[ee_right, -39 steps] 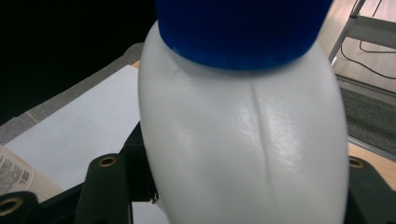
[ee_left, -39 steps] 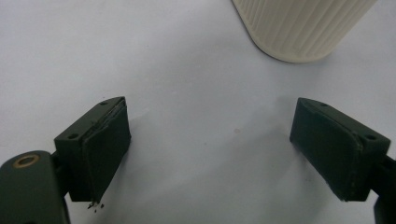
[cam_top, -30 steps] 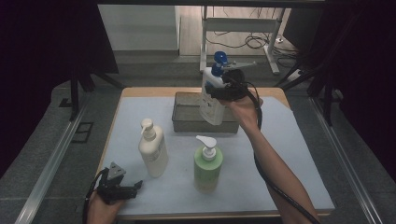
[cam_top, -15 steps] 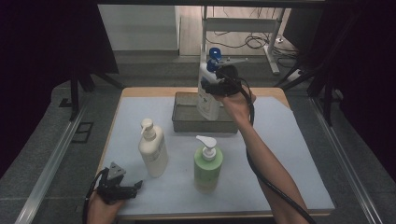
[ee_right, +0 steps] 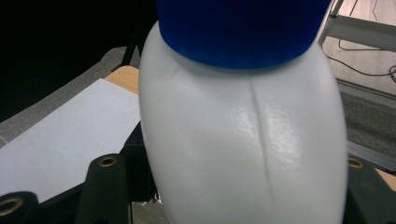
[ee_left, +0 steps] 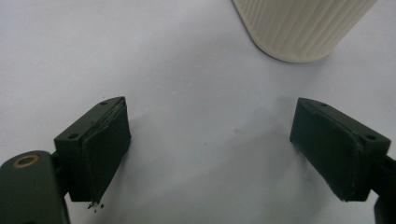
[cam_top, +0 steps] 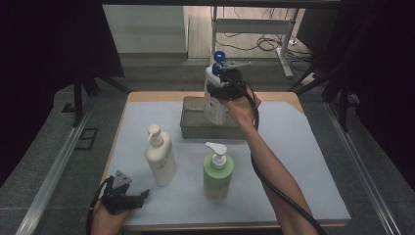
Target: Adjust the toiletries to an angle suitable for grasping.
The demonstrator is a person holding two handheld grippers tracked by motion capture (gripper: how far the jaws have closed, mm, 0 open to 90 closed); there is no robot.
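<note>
At the near left corner of the tabletop the left gripper lies low in the person's hand, its fingers spread wide and released with bare pale surface between them; in the left gripper view the ribbed base of the cream pump bottle stands ahead of the fingers, apart from them; further right, the green pump bottle stands upright near the front middle, well apart from both grippers; behind these two sits a grey tray at the far middle; over that tray the right gripper is clenched on the white bottle with a blue cap, one finger on either flank of the bottle's body below the shoulder; the right gripper view has the blue cap up top and the white body bulging between the fingers; the bottle is upright, its lower end down at the tray, though whether it touches the tray floor I cannot tell; the right forearm stretches diagonally across the tabletop with a black cable along it; the surface is a pale bluish sheet over a wooden top whose edge shows at the far side; grey floor surrounds it, dark curtains hang at either side, and a metal frame with loose cables stands beyond.
</note>
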